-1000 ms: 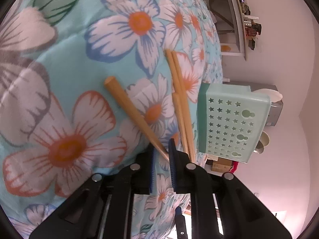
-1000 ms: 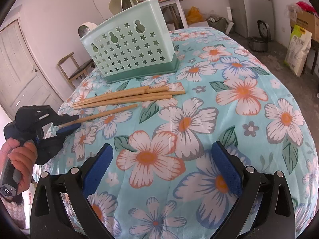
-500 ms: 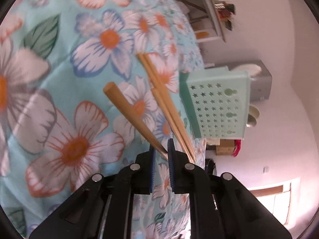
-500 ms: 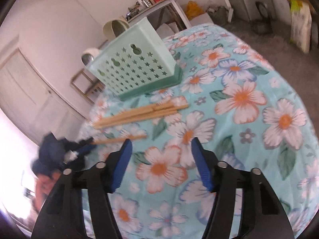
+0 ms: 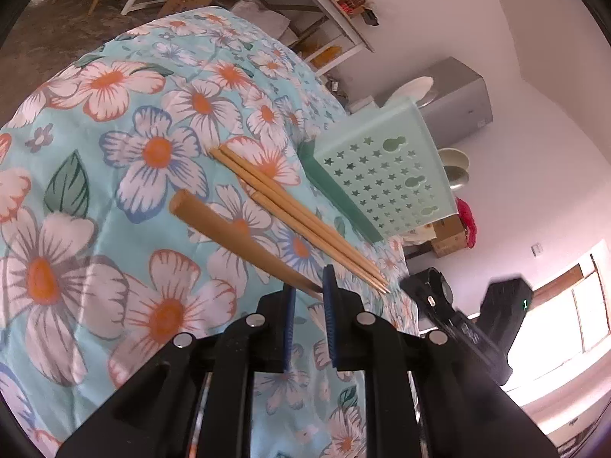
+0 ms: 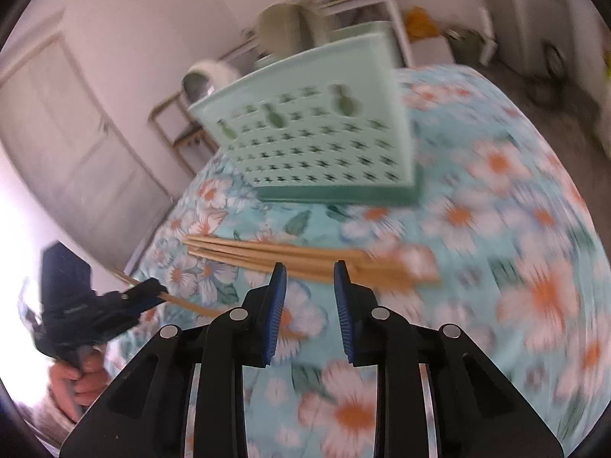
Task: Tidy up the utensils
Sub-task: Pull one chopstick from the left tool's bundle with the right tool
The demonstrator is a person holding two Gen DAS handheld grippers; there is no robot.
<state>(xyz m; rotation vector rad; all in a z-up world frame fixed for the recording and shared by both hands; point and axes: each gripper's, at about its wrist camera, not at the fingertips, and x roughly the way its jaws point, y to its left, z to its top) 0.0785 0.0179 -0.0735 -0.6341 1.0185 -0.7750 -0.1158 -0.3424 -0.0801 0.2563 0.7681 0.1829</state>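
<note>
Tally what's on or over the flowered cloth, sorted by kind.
Tan wooden chopsticks: 4 (3 lying together, 1 in the left gripper)
Mint-green perforated plastic basket: 1
Total: 5

Open flowered cloth on the counter lies bare in front of the chopstick bundle. The perforated green utensil basket stands just behind the bundle, blocking the far side. The single chopstick held in the left gripper juts over the cloth beside the bundle, narrowing that gap.
</note>
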